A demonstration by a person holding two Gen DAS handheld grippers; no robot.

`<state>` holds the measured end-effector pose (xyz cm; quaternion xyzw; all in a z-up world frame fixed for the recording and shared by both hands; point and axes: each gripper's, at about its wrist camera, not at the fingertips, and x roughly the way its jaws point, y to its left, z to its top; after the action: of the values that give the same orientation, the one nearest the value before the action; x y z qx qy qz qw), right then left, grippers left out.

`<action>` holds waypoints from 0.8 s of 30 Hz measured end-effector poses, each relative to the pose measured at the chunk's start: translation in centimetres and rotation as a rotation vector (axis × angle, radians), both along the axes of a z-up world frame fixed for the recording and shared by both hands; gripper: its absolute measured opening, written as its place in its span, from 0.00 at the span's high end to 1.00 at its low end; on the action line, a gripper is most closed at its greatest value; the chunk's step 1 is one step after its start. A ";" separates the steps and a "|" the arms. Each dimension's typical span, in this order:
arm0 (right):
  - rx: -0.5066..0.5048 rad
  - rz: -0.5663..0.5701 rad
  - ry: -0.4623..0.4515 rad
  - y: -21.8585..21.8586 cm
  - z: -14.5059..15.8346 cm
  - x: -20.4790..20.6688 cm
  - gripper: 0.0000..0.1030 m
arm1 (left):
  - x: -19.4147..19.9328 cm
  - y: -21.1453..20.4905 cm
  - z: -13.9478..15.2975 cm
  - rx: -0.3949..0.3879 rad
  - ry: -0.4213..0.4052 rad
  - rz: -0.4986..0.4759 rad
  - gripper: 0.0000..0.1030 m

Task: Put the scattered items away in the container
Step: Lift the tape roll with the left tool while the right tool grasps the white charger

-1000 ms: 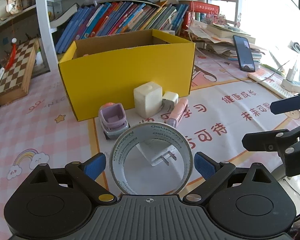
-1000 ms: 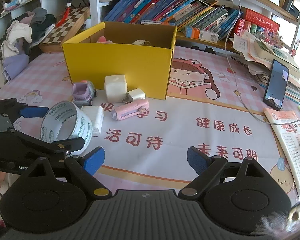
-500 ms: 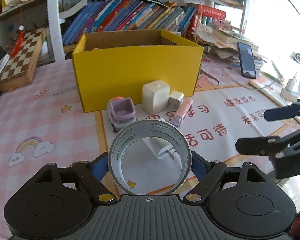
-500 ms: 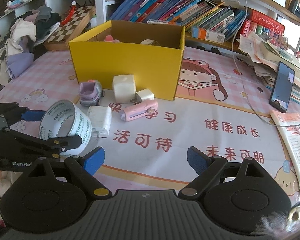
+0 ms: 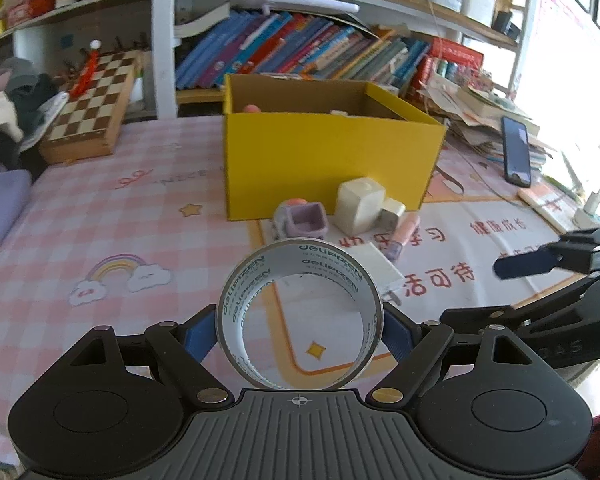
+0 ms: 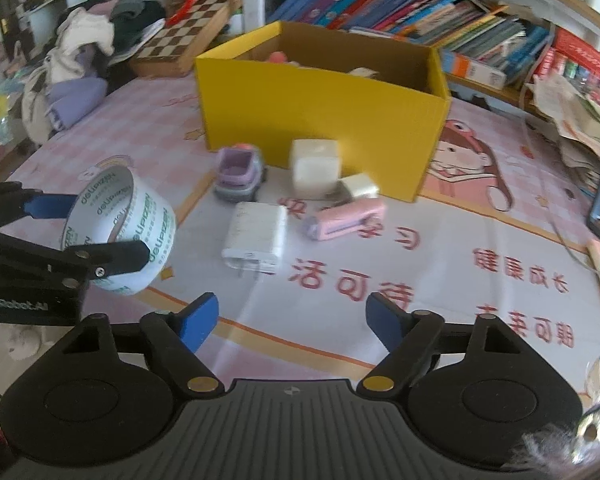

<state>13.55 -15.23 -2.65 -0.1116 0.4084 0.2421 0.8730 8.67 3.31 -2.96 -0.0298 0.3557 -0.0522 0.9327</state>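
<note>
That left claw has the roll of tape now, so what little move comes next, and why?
Probably carry it forward and up over the yellow box. The left gripper has its jaws shut on the tape roll, held clear of the table, and the box stands open-topped just ahead, so dropping it in looks like the obvious step.

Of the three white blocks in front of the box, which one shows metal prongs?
The flat charger, lying nearest the right gripper; its prongs point toward the camera. The tall cube and small adapter show none.
</note>
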 end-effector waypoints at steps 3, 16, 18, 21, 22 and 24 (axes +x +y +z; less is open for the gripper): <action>0.003 0.024 0.013 0.9 -0.2 0.4 0.27 | -0.3 0.5 0.1 0.006 -0.003 0.013 0.18; -0.008 0.080 0.081 3.5 -1.6 3.1 0.39 | 0.0 1.8 0.1 -0.006 -0.002 0.046 0.18; -0.004 0.080 0.097 3.7 -1.9 3.7 0.39 | 0.1 2.0 0.1 -0.008 0.001 0.054 0.18; 0.006 0.082 0.117 4.1 -2.1 4.6 0.39 | 0.2 2.2 0.0 -0.007 0.004 0.064 0.18; 0.009 0.083 0.123 4.2 -2.2 4.9 0.39 | 0.2 2.2 0.0 -0.006 0.005 0.068 0.18; 0.014 0.086 0.133 4.4 -2.4 5.4 0.39 | 0.2 2.3 0.1 -0.003 0.007 0.073 0.18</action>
<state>18.94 -10.83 -5.01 -0.1066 0.4588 0.2891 0.8334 8.90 5.59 -2.86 -0.0444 0.3574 -0.0185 0.9327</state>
